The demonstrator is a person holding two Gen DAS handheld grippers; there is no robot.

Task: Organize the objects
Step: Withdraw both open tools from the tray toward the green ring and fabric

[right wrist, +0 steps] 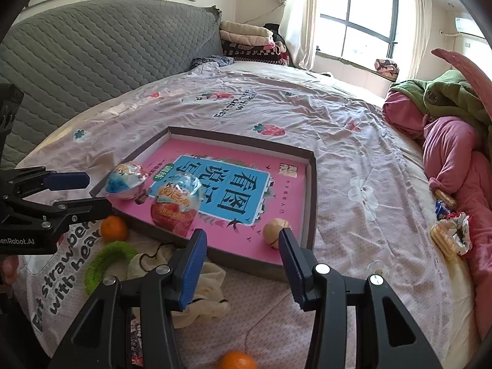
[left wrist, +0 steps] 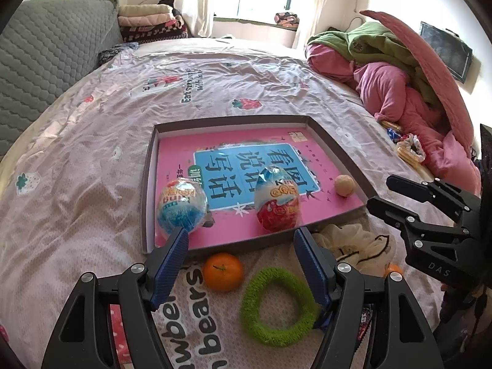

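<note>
A shallow box tray (left wrist: 149, 184) (right wrist: 312, 190) with a pink book inside lies on the bed. In it are a blue wrapped egg (left wrist: 180, 205) (right wrist: 124, 181), a red wrapped egg (left wrist: 277, 203) (right wrist: 175, 207) and a small beige ball (left wrist: 345, 185) (right wrist: 273, 231). In front of the tray lie a tangerine (left wrist: 223, 271) (right wrist: 113, 228), a green fuzzy ring (left wrist: 278, 306) (right wrist: 106, 261) and a cream cloth (left wrist: 353, 244) (right wrist: 203, 289). My left gripper (left wrist: 241, 240) (right wrist: 89, 190) is open and empty above the tangerine and ring. My right gripper (right wrist: 241, 241) (left wrist: 379, 195) is open and empty at the tray's near edge.
A second tangerine (right wrist: 236, 360) (left wrist: 393, 270) lies near the bed's front. Snack packets (right wrist: 449, 233) (left wrist: 409, 150) lie beside a pile of pink and green bedding (left wrist: 399, 92) (right wrist: 455, 141) on the right. A grey quilted headboard (right wrist: 92, 52) stands at the left.
</note>
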